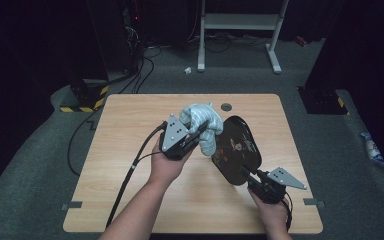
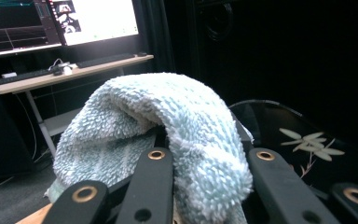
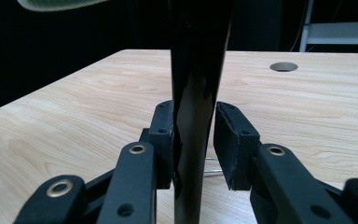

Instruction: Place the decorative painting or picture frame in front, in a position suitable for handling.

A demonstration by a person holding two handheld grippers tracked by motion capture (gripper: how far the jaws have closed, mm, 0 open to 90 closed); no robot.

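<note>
Nearest the lower edge of the high view, the right gripper (image 1: 254, 179) is held in a hand at the near right of the pale wooden counter (image 1: 130, 150). Its jaws are set on either side of the near rim of a glossy black tray (image 1: 237, 150), which is tipped up on edge. In the right gripper view the tray (image 3: 193, 93) is seen edge-on as a thin dark upright band; one pad lies against it, while a narrow gap is seen at the other, so a firm grip cannot be confirmed.

The tray is an elongated oval with a lacquer-like shine, and a small pale leaf-and-sprig motif is painted on its face (image 2: 310, 142).

Farther in, at the middle of the counter, the left gripper (image 1: 200, 131) is held up by the other hand, a black cable trailing from it. Its jaws are closed on a fluffy light blue-grey towel (image 1: 202, 125), which is bunched and draped over them and lies against the tray's face. In the left gripper view the towel's (image 2: 168, 121) shaggy pile is shown.

Beyond, a round grommet hole (image 1: 226, 106) is set near the counter's far edge.
</note>
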